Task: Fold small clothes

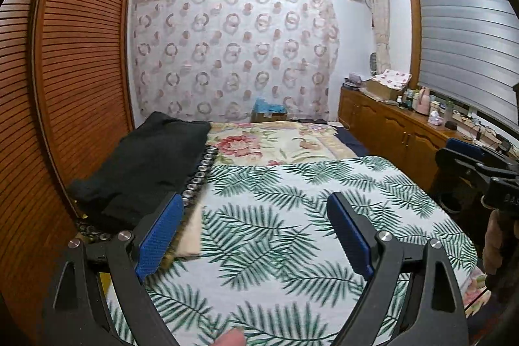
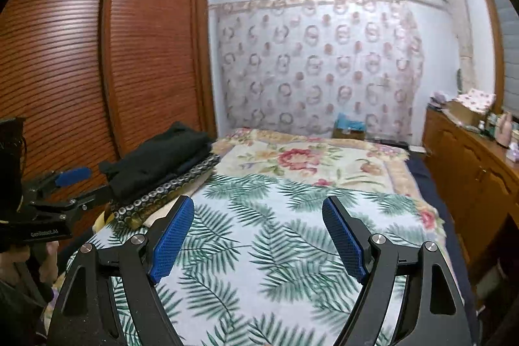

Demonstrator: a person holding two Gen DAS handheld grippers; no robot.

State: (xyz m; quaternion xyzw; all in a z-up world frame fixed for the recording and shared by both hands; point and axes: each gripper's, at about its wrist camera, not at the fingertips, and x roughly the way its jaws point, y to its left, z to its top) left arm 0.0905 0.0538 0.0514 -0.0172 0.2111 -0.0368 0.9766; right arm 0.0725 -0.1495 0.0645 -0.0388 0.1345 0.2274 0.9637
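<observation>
A folded black garment (image 1: 146, 164) (image 2: 162, 154) tops a small stack at the bed's left edge. Under it lie a dark cloth with silvery rings (image 1: 201, 174) (image 2: 168, 190) and a cream piece (image 1: 191, 232). My left gripper (image 1: 256, 200) stands open just right of the stack, over the palm-leaf sheet (image 1: 292, 232), with nothing between its blue pads. My right gripper (image 2: 258, 201) is open too, empty, over the middle of the same sheet (image 2: 259, 248). Each gripper shows at the edge of the other's view: the right gripper (image 1: 470, 158) and the left gripper (image 2: 68, 180).
A floral blanket (image 1: 275, 141) covers the far half of the bed. A slatted wooden wardrobe (image 1: 65, 70) stands close on the left, and a low wooden cabinet (image 1: 389, 125) crowded with bottles runs along the right. A hand (image 1: 493, 245) holds the right gripper's handle.
</observation>
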